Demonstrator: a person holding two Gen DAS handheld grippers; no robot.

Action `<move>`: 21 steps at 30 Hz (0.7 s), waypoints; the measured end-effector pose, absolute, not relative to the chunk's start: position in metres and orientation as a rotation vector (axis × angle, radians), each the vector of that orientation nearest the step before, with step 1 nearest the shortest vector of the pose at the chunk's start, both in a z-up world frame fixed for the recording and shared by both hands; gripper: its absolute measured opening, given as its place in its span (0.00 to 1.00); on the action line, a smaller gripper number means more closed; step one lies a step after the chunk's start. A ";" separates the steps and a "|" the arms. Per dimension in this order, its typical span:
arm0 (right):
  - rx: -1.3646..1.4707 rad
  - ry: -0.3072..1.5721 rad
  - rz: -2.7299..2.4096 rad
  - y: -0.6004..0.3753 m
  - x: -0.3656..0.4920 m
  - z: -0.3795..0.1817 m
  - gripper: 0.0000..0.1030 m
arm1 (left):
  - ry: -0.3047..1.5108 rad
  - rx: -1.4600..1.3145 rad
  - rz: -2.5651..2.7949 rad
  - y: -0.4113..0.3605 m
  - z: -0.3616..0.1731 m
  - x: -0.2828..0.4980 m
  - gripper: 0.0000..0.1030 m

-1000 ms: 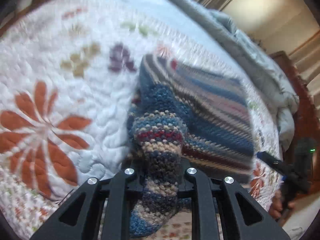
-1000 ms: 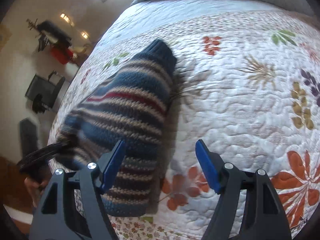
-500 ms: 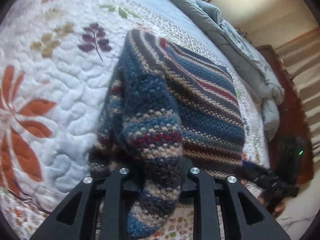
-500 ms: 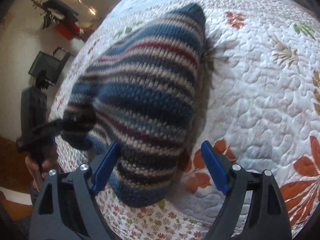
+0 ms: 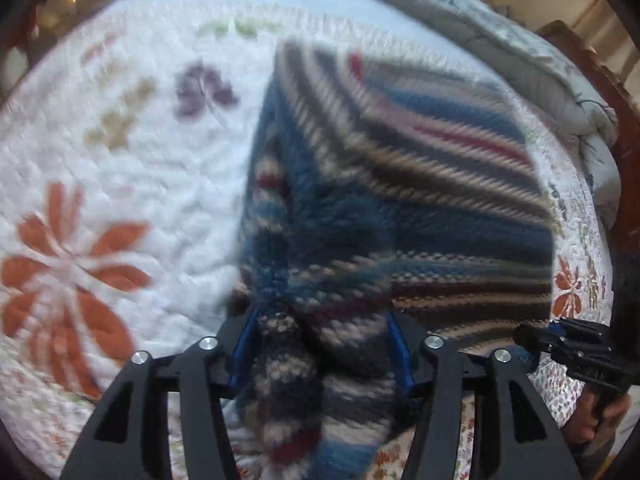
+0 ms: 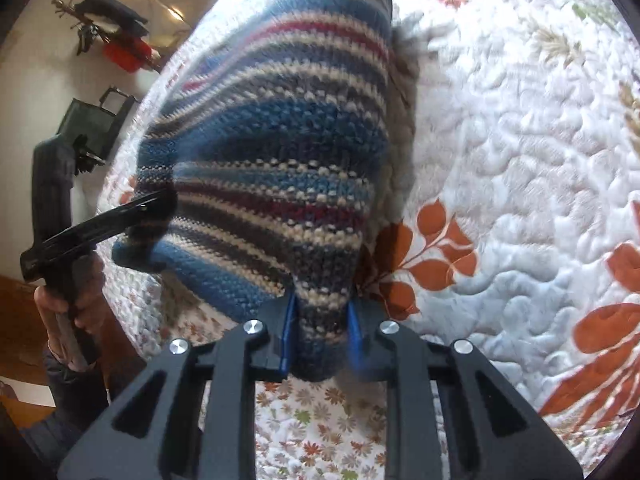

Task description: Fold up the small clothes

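knit garment (image 5: 420, 184): striped in blue, cream, grey and red; lifted off the quilt, filling centre and right of the left wrist frame, centre and upper left of the right wrist frame (image 6: 280, 140).
left gripper (image 5: 320, 356): blue-padded fingers pressed onto a bunched corner of the knit at lower centre; seen also at left edge of the right wrist frame (image 6: 160, 204).
right gripper (image 6: 320, 336): fingers pinched on another corner at lower centre; seen at lower right of the left wrist frame (image 5: 524, 334).
quilt (image 5: 120, 168): white, floral, beneath the knit.
duvet (image 5: 520, 40): grey, upper right.
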State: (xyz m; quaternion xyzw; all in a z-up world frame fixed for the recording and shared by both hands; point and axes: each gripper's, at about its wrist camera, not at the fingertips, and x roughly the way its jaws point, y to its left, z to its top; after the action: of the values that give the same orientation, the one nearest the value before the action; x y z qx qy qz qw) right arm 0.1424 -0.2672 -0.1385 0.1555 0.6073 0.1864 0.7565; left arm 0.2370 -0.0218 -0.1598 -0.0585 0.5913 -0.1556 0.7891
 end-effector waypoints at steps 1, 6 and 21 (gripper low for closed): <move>0.347 1.329 0.406 -0.267 0.143 -0.139 0.21 | 1.271 -0.144 -0.336 -0.020 -0.160 0.236 0.56; 0.354 1.281 0.415 -0.284 0.145 -0.108 0.39 | 1.181 -0.192 -0.353 0.003 -0.114 0.230 0.56; 0.412 1.342 0.303 -0.289 0.327 -0.100 0.57 | 1.196 -0.175 -0.268 -0.036 -0.137 0.333 0.61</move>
State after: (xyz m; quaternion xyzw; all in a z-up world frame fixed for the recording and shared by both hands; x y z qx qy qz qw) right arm 0.3274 -0.2893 -0.1001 0.1887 0.6147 0.1389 0.7532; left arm 0.3333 -0.0357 -0.1370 -0.0820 0.5607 -0.1258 0.8143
